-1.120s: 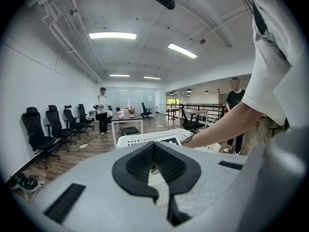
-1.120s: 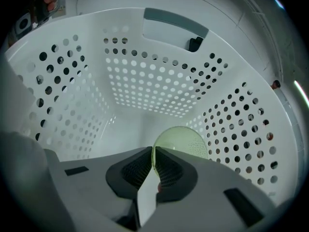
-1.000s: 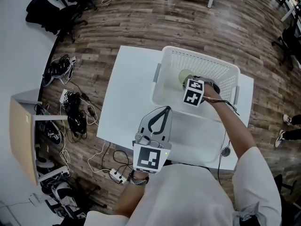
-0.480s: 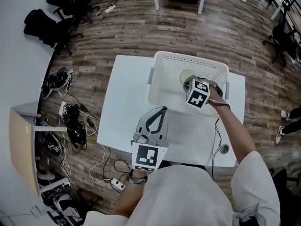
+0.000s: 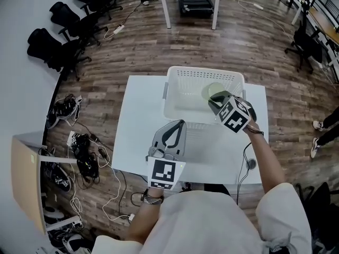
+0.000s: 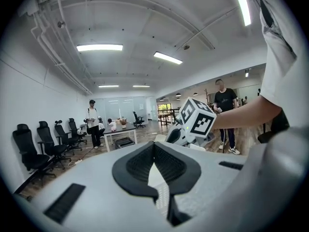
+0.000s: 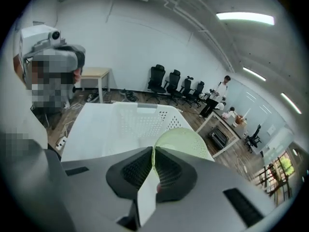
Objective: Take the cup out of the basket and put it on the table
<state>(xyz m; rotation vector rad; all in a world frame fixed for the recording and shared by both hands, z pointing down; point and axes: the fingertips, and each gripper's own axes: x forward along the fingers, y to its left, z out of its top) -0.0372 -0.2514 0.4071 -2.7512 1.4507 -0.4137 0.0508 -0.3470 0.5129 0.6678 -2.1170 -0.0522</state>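
Person: white short-sleeved shirt [image 5: 212,221], sleeves loose. Dark beaded band [image 5: 150,198] on the left wrist, towards 6 o'clock in the head view.
Left gripper [image 5: 182,123]: pale grey shell, black ribbed jaw pads. Left cube [image 5: 162,172], white with black square markers, at its 6 o'clock end.
Right gripper [image 5: 214,100]: same build. Right cube [image 5: 235,115] at its 4 o'clock end.

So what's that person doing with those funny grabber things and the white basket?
A person holds a gripper in each hand. The right gripper is clamped on the rim of a pale green cup, which is over the white basket, near its right side. The cup is not on the table yet. The left gripper is shut with nothing in it and hovers above the table, in front of the basket.
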